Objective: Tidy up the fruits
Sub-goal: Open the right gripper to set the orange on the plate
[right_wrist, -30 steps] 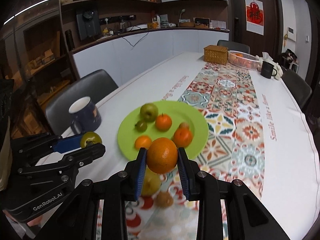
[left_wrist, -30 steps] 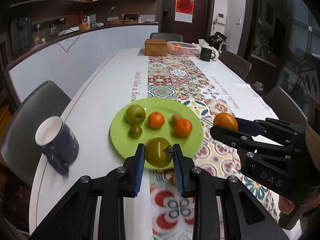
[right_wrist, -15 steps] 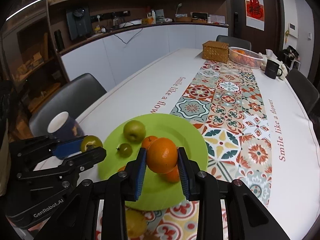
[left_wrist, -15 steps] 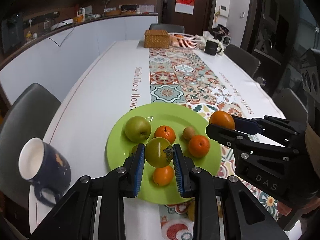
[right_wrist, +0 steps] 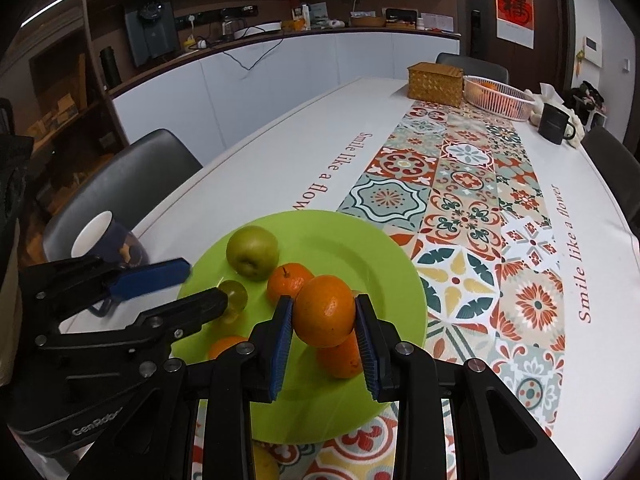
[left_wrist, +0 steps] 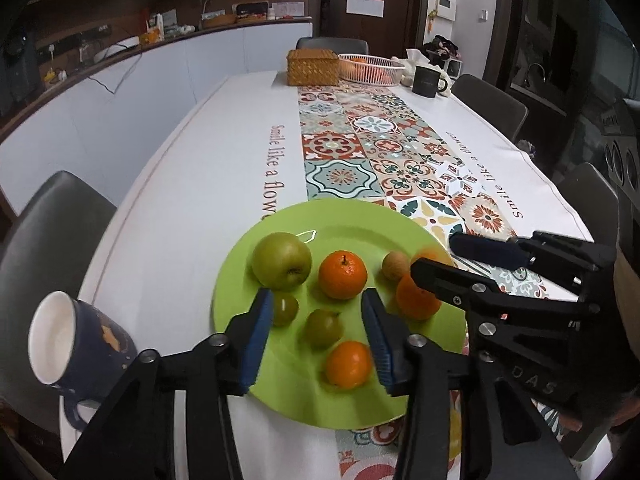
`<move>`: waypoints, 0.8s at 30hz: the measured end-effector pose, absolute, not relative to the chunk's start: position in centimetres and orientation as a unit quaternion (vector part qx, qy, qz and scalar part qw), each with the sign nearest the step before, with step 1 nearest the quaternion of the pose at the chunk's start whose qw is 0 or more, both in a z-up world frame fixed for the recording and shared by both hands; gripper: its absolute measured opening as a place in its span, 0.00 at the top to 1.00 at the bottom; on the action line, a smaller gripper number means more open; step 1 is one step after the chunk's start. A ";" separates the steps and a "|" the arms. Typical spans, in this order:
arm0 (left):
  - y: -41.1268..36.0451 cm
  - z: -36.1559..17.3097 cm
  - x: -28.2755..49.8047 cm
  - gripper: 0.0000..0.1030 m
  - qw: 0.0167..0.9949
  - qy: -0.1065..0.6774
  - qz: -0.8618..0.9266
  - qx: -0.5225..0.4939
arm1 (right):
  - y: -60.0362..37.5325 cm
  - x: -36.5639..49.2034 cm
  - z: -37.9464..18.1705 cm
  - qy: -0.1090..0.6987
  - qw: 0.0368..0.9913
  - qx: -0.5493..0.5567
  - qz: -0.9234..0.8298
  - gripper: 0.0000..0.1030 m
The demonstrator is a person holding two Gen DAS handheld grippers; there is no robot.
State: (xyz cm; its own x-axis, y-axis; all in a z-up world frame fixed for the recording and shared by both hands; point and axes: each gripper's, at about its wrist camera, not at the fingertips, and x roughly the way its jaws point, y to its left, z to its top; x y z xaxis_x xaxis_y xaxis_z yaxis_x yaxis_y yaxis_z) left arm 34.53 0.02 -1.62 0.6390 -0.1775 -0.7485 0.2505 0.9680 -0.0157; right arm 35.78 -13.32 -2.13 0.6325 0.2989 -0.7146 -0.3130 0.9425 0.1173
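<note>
A lime-green plate sits on the table near me and holds a green apple, several oranges and small green fruits. My left gripper is open over the plate's near side, with a green persimmon lying on the plate between its fingers. My right gripper is shut on an orange and holds it above the plate's near right part. In the left wrist view that orange is a blur at the right gripper's tips.
A dark blue mug stands left of the plate near the table edge. A patterned runner crosses the table. A wicker box, a white basket and a black mug stand at the far end. Grey chairs ring the table.
My left gripper has opened and let the green persimmon down onto the plate. Both grippers have moved forward over the plate; the right one still holds its orange.
</note>
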 end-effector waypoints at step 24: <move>0.7 4.6 19.7 0.16 0.943 0.311 -0.099 0.065 | -16.1 21.9 4.0 0.302 0.939 -0.031 0.161 0.41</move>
State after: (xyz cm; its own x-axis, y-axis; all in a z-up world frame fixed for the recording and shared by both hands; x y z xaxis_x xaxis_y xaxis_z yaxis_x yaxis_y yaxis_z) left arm 19.73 0.70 4.64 0.7870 -0.1463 -0.5994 0.2265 0.9721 0.0602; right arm 21.86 -16.12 3.96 0.7657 0.2830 -0.5776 -0.3207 0.9464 0.0385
